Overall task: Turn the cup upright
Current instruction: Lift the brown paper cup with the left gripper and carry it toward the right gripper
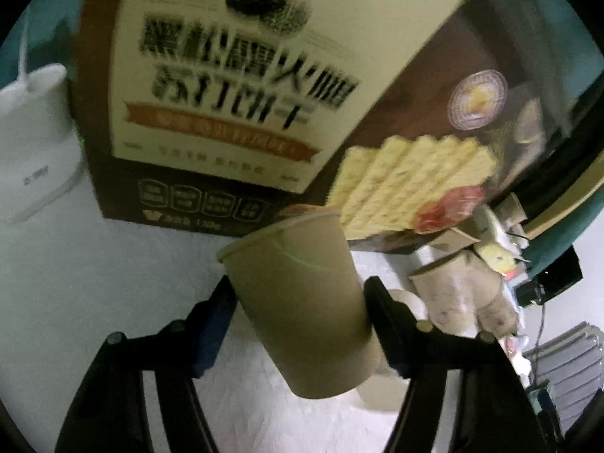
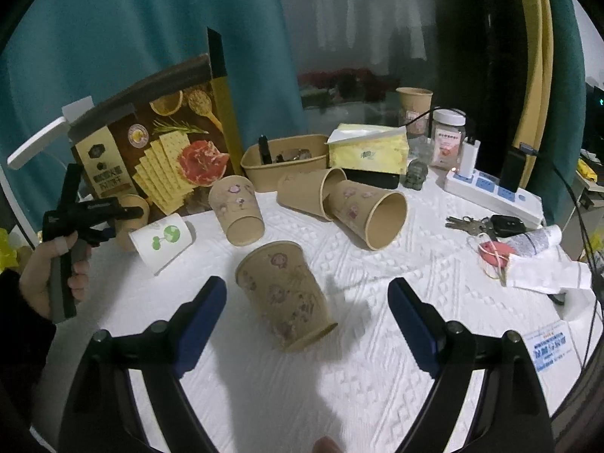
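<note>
With fingers [image 1: 211, 324] of the left gripper [image 1: 298, 287] pressing in from both sides, pinching a plain cup [image 1: 302, 302] around its middle, just in front of the cracker box [image 1: 226, 87]. Holding it tilted, rim pointing up and away toward the box, base nearer the camera over the white surface [image 1: 94, 283]; not telling from this view whether the base is touching down. Showing, from the right wrist, the same gripper at the far left in a hand [image 2: 56, 275], with a white cup [image 2: 162, 241] bearing a green print lying just beside it. Keeping the fingers [image 2: 204, 313] of the right gripper [image 2: 307, 287] spread wide, touching nothing. Bracketing between them a flowered cup [image 2: 287, 294], leaning on the surface with its wide rim toward the camera and its base away, with a gap on each side. Leaving further back another flowered cup [image 2: 236, 211] mouth down, and two more [image 2: 366, 215] lying on their sides, one nosing into the other. Standing upright at the back, one cup [image 2: 415, 102] near a jar [image 2: 447, 139]. Crowding the far edge: a tan tub [image 2: 283, 158], a yellow tissue pack [image 2: 368, 147], a power strip [image 2: 490, 192] and keys [image 2: 468, 222], all well apart from both grippers.
</note>
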`<move>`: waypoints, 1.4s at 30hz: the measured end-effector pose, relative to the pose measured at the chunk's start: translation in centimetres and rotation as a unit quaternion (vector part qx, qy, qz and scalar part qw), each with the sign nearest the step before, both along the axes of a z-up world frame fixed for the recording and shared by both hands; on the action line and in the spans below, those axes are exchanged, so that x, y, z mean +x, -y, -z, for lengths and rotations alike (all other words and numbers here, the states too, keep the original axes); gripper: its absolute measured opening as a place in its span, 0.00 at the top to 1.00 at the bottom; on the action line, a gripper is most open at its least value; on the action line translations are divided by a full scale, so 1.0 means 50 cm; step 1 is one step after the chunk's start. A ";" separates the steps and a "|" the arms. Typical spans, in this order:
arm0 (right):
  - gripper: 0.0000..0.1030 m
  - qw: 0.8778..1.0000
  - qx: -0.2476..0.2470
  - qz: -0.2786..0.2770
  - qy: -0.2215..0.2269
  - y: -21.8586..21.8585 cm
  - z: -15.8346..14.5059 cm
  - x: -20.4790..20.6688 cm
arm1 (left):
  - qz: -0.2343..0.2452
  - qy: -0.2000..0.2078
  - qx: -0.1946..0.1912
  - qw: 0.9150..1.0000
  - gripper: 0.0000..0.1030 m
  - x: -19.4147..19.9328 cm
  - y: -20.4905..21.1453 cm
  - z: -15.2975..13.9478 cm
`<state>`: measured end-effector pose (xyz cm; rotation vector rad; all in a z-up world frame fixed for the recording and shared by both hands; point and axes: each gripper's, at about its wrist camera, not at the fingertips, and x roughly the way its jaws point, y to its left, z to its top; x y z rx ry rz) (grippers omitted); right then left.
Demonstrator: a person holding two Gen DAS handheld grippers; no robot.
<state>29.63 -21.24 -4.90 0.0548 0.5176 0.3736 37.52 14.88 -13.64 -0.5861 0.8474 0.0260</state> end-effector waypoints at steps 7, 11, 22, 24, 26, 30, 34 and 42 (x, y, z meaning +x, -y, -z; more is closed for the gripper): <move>0.17 1.000 0.012 -0.001 0.012 0.020 -0.005 -0.092 | 0.032 0.035 0.000 0.999 0.33 -0.145 0.039 -0.089; 0.17 1.000 0.023 -0.004 0.011 0.033 0.015 -0.151 | 0.065 0.041 -0.003 0.997 0.33 -0.258 0.089 -0.109; 0.17 0.997 0.055 0.002 -0.058 0.091 0.147 -0.261 | 0.148 -0.032 -0.070 0.986 0.33 -0.444 0.313 0.005; 0.17 0.996 0.055 0.005 -0.068 0.100 0.163 -0.267 | 0.144 -0.056 -0.089 0.984 0.33 -0.442 0.334 0.036; 0.17 0.996 0.055 0.009 -0.073 0.109 0.176 -0.274 | 0.141 -0.071 -0.088 0.984 0.33 -0.445 0.351 0.055; 0.17 0.996 0.056 0.014 -0.075 0.121 0.183 -0.280 | 0.144 -0.071 -0.046 0.986 0.33 -0.436 0.378 0.051; 0.17 0.996 0.059 0.017 -0.071 0.123 0.179 -0.280 | 0.143 -0.074 -0.016 0.987 0.33 -0.438 0.387 0.048; 0.17 0.996 0.052 0.017 -0.067 0.114 0.166 -0.277 | 0.140 -0.077 -0.018 0.987 0.28 -0.434 0.385 0.048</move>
